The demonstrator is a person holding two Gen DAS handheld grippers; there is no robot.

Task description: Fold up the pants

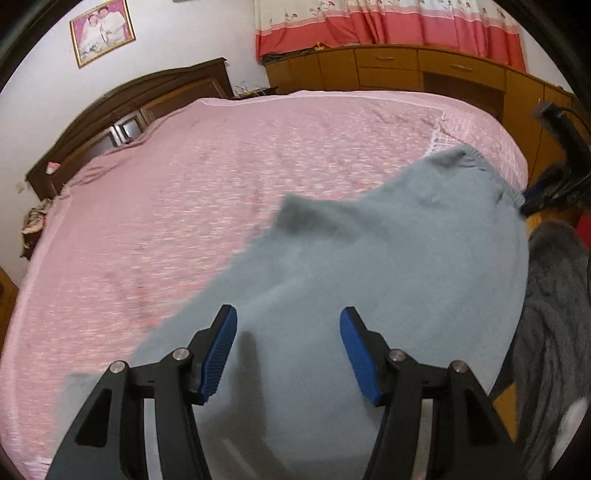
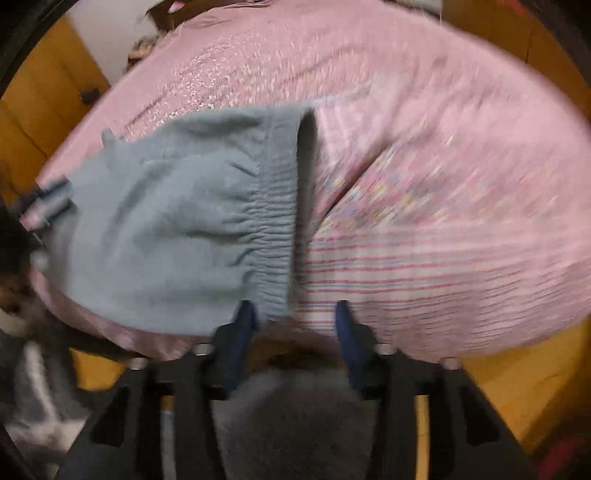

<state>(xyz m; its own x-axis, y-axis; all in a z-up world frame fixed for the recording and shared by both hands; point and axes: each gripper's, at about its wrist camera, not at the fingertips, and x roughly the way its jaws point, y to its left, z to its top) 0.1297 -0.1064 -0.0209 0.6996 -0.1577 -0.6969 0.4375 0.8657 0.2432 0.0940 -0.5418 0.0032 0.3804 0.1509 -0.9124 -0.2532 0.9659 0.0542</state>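
Observation:
Grey-blue pants (image 1: 388, 266) lie on the near right part of a pink bedspread (image 1: 184, 206), with the elastic waistband (image 2: 275, 221) at their right end. My left gripper (image 1: 288, 332) hovers over the cloth, its blue pads (image 1: 221, 347) well apart and nothing between them. My right gripper (image 2: 293, 317) is open at the bed's near edge. The waistband's near corner lies just inside its left pad (image 2: 245, 325), unpressed. In the left wrist view the right gripper (image 1: 535, 195) shows at the waistband corner.
A dark wooden headboard (image 1: 122, 107) stands at the far left. Orange wooden cabinets (image 1: 388, 66) run under a red curtain (image 1: 388, 26). A person's grey fuzzy garment (image 1: 554, 295) is at the right, beside the bed. Wooden floor (image 2: 517, 387) borders the bed edge.

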